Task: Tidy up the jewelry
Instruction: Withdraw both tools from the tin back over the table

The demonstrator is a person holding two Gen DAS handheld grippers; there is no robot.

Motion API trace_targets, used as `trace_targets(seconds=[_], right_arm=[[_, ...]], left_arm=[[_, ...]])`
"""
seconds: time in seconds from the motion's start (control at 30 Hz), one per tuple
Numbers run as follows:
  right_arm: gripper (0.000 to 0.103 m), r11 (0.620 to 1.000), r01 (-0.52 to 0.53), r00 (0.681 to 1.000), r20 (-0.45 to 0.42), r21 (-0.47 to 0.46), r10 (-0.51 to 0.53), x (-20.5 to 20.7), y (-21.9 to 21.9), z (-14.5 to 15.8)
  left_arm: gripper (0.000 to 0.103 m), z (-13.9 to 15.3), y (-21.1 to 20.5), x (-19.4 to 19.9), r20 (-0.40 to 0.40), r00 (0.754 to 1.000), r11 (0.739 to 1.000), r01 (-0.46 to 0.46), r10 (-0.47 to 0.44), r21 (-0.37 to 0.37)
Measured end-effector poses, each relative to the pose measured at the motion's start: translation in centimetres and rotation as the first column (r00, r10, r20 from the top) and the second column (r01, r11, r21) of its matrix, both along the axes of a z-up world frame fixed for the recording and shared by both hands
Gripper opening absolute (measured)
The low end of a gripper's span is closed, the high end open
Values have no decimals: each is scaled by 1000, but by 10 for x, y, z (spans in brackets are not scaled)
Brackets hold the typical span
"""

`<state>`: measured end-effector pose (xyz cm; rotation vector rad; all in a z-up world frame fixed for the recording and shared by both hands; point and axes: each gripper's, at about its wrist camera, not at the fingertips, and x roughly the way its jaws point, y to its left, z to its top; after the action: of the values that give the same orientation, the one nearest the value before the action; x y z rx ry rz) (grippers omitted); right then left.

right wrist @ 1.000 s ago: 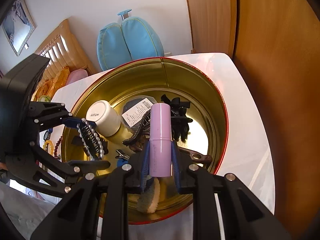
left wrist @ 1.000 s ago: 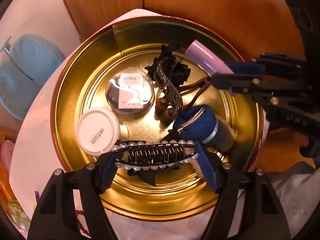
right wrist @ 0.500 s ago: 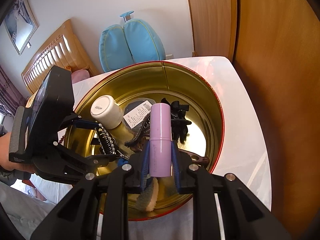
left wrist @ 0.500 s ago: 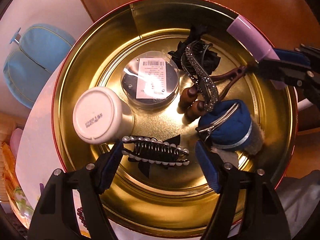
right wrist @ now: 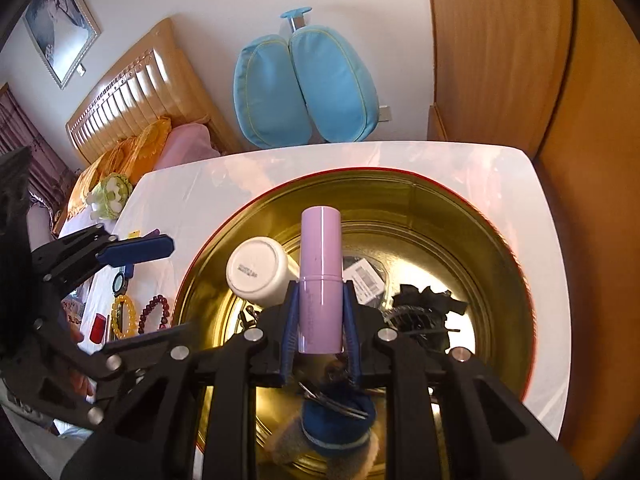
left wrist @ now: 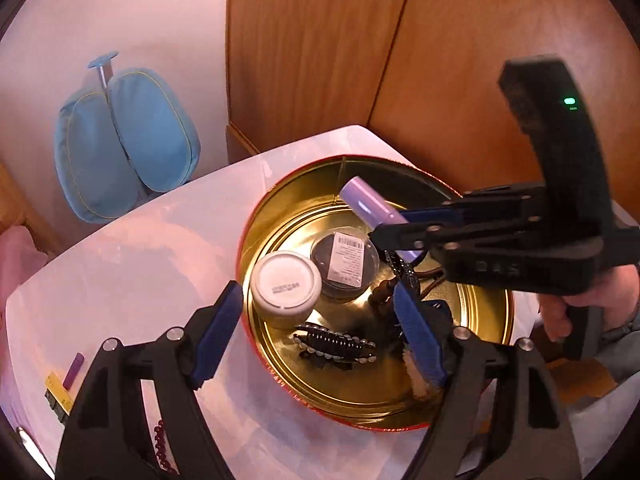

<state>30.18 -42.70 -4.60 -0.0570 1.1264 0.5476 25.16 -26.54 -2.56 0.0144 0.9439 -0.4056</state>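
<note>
The right tongs [right wrist: 320,320] clamp a smooth lilac plastic tube [right wrist: 321,276] above the round gold metal tin [left wrist: 492,320] on the glossy white worktop [left wrist: 140,264]; lower it flat into a bare patch, clear of the pearl-edged black hair clip [left wrist: 336,346]. The left tongs [left wrist: 316,332] are opening, nothing between them

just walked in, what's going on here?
A person with a gripper in each hand is sorting accessories into a round gold tin on a white table. The right gripper is shut on a lilac tube, held over the tin. The left gripper is empty, its jaws opening, above the tin's edge. A pearl hair clip lies in the tin beside a white jar, a labelled round case and other hair pieces. Bead bracelets wait on the table.
</note>
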Motion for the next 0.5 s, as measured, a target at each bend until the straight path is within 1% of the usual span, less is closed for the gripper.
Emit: trace_targets(seconds=[0.03,0.07,0.13,0.23,0.3,0.33,0.4,0.43,0.47,0.5], right_arm=[[23,999,6,1000,-29,-37,-7,8,9,-8],[23,997,14,998,-58,-74,-18,15,16,-17],[23,992,24,995,-89,-123,-35,25,28,-31],[23,983,37,992,-114,-182,-58,33,38,-46],[23,976,38,992,-111,-213,-63,33,41,-50],[23,974,40,992,-106,-224,-66,32,43,-50],[24,975,53,992,-101,-215,-76,31,41,-49],[27,978,60,992,-98,-200,-81,29,38,-47],[39,979,69,993,-86,-192,-87,27,36,-42],[48,978,81,994,-59,-194,-94,23,34,-37]], left_arm=[[80,0,9,-2,-4,1000,1000,-18,18,-20],[81,-3,14,-3,-13,999,999,-34,33,-36],[81,-10,25,-6,-29,997,996,-69,67,-53],[81,-18,33,-10,-46,993,994,-111,110,-23],[81,-23,40,-13,-62,989,991,-136,136,2],[81,-25,43,-15,-70,987,989,-148,148,9],[81,-24,45,-18,-86,982,986,-165,166,16],[81,-21,47,-20,-88,981,985,-171,172,19],[81,-20,48,-21,-87,980,984,-176,177,25],[81,-17,50,-22,-85,980,983,-180,182,30]])
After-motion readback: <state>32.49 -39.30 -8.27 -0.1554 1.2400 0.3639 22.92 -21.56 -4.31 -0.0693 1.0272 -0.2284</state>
